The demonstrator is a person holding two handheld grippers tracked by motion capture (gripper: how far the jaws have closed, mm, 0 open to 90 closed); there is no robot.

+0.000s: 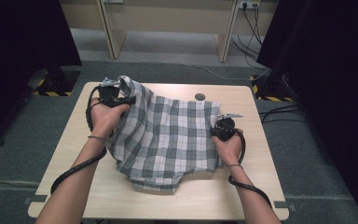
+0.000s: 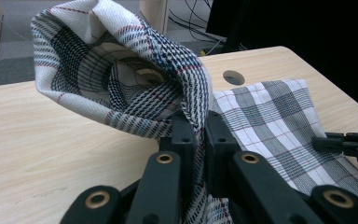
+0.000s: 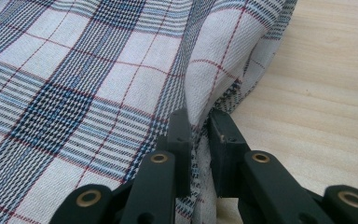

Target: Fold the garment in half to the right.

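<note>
A grey, white and black plaid cloth (image 1: 165,135) with thin red lines lies spread over the middle of the light wooden table (image 1: 74,140). My left gripper (image 1: 127,99) is shut on the cloth's far left corner and holds it bunched above the tabletop; in the left gripper view the fabric (image 2: 121,74) curls up from between the jaws of my left gripper (image 2: 200,126). My right gripper (image 1: 216,132) is shut on the cloth's right edge, low by the table. In the right gripper view a fold of the cloth (image 3: 209,79) is pinched in my right gripper (image 3: 198,126).
A round cable hole (image 1: 199,96) sits in the table near its far edge. Dark curtains stand at both sides, and cables (image 1: 279,112) run over the grey floor at the right. Table legs (image 1: 109,32) of another desk stand beyond.
</note>
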